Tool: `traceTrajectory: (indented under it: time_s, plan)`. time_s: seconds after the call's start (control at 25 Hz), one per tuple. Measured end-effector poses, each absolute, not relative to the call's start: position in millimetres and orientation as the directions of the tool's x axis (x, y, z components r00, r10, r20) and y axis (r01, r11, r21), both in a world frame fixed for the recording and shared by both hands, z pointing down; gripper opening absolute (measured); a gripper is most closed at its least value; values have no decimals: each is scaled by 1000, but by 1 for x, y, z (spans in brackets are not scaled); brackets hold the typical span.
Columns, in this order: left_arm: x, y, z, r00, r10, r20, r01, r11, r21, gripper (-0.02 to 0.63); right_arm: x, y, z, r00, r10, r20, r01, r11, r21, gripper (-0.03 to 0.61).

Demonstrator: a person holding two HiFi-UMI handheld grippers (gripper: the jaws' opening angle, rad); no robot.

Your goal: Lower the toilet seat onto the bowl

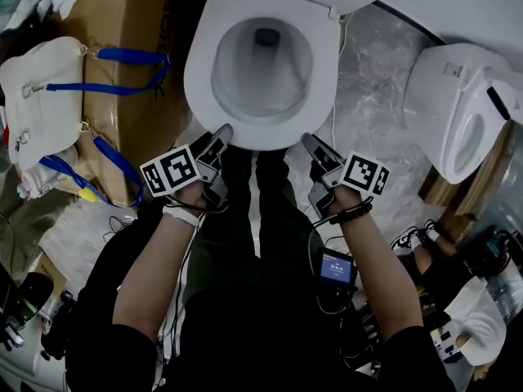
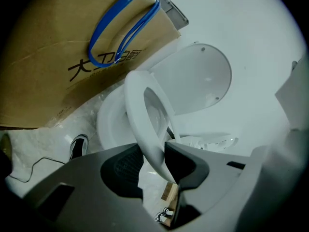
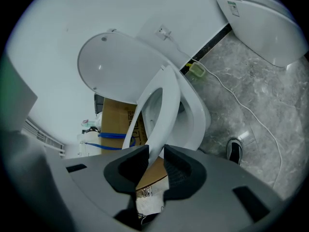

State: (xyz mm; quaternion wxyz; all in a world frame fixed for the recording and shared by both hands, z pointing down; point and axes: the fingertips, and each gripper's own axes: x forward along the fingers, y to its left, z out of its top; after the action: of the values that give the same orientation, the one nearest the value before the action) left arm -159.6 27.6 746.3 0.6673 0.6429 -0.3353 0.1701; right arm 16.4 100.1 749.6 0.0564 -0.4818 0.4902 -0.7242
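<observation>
The white toilet seat (image 2: 137, 105) stands half raised over the bowl (image 2: 108, 124), with the lid (image 2: 198, 81) upright behind it. In the head view both grippers meet the seat's front edge (image 1: 245, 141). My left gripper (image 1: 222, 133) is shut on the rim left of centre, which runs between its dark pads (image 2: 181, 161). My right gripper (image 1: 312, 143) holds the rim right of centre. In the right gripper view the seat (image 3: 161, 100) is pinched between the pads (image 3: 181, 170), tilted above the bowl (image 3: 195, 120) and in front of the lid (image 3: 116, 66).
A cardboard box (image 1: 122, 47) with blue straps and a white bag (image 1: 41, 88) stand close on the toilet's left. A second toilet (image 1: 466, 113) sits at the right on the marble floor (image 1: 376, 80), where a cable (image 1: 337, 96) trails. Another person (image 1: 470, 321) crouches at lower right.
</observation>
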Motion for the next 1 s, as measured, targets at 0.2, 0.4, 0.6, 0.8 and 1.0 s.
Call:
traceTrajectory:
  time_s: [0.2,0.4,0.6,0.8,1.0]
  plan:
    - [-164,37,769,715,-172,678,-665,133,735,146,12,108,770,-538,-529,656,-412,-515,-752,107]
    - [-169,44,794,713,-145,686,-670,149,727,149,7,115,793,-530,-509,678,-427,-530,-732,101]
    - [-172,48,820,704,-133,698,-677,172,716,150,4,119,817,-537,-481,692,-450,-531,-718,97]
    - [-173,50,840,693,-115,712,-690,184,700,152,1,122,835,-547,-452,705,-470,-531,-705,92]
    - [-176,52,854,684,-93,723,-702,185,688,156,0,124,848,-542,-433,720,-488,-535,-689,89]
